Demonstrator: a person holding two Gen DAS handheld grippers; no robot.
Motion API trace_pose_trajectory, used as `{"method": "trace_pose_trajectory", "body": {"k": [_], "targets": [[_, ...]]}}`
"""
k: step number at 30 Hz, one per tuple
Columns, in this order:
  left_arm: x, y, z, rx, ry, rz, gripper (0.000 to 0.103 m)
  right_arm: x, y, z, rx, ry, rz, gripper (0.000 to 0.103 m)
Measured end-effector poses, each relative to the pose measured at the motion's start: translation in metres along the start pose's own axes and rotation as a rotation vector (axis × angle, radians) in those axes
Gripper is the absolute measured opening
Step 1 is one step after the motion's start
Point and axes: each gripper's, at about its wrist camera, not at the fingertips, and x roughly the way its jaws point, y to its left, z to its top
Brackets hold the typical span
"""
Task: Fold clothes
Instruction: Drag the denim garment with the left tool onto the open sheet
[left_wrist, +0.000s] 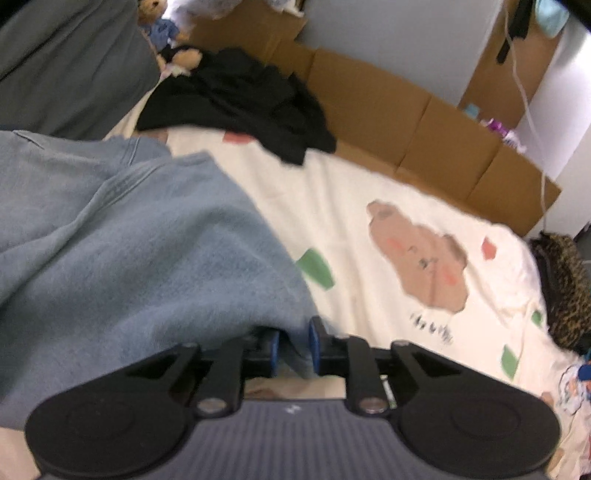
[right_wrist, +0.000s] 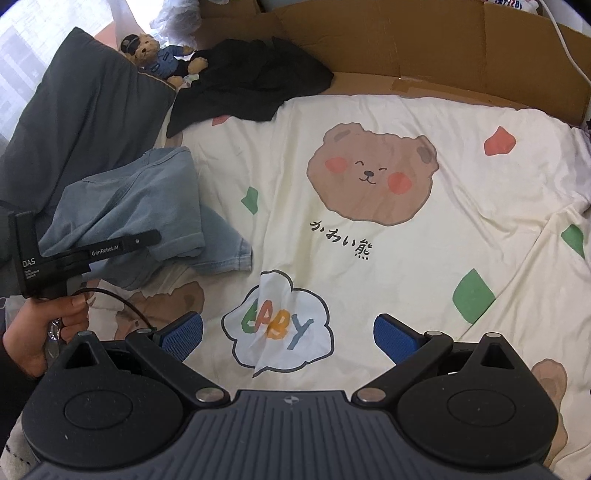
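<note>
A light blue garment (left_wrist: 122, 251) fills the left of the left wrist view. My left gripper (left_wrist: 293, 343) is shut on its edge and holds it up off the bed. In the right wrist view the same blue garment (right_wrist: 147, 206) hangs bunched at the left, with the left gripper body (right_wrist: 55, 258) in a hand in front of it. My right gripper (right_wrist: 288, 339) is open and empty above the cream bear-print bedsheet (right_wrist: 369, 258), well right of the garment. A black garment (right_wrist: 251, 77) lies crumpled at the head of the bed.
A dark grey pillow (right_wrist: 74, 122) and a teddy bear (right_wrist: 159, 55) lie at the back left. Cardboard panels (right_wrist: 406, 48) line the far side of the bed. A leopard-print item (left_wrist: 565, 288) sits off the right edge in the left wrist view.
</note>
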Motion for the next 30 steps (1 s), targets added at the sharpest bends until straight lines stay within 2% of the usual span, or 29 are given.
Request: {"method": "trace_pose_trajectory", "body": {"k": [7, 11, 16, 18, 21, 22, 23, 25, 30], "targets": [[0.058, 0.002, 0.049, -0.013, 0.033, 0.042, 0.035, 0.005, 0.001, -0.002, 0.000, 0.018, -0.009, 0.102], [0.053, -0.005, 0.053, -0.004, 0.027, 0.043, 0.049, 0.008, 0.001, -0.003, 0.005, 0.030, -0.009, 0.102], [0.039, -0.003, 0.057, -0.007, 0.027, 0.033, 0.055, 0.012, 0.004, -0.003, 0.002, 0.038, -0.004, 0.102], [0.031, -0.002, 0.056, -0.001, 0.025, 0.039, 0.061, 0.012, 0.007, -0.003, -0.004, 0.037, -0.002, 0.102], [0.018, -0.001, 0.052, 0.041, 0.003, 0.081, 0.076, 0.010, 0.011, -0.001, -0.014, 0.026, 0.006, 0.102], [0.014, -0.002, 0.050, 0.066, -0.014, 0.108, 0.085, 0.010, 0.012, 0.000, -0.017, 0.022, 0.010, 0.102], [0.011, -0.002, 0.049, 0.090, -0.029, 0.135, 0.089, 0.010, 0.013, 0.000, -0.020, 0.022, 0.012, 0.102], [0.012, 0.000, 0.048, 0.115, -0.033, 0.161, 0.089, 0.011, 0.015, 0.001, -0.027, 0.024, 0.013, 0.102], [0.030, -0.001, 0.049, 0.125, 0.014, 0.147, 0.090, 0.016, 0.016, 0.001, -0.024, 0.039, 0.011, 0.102]]}}
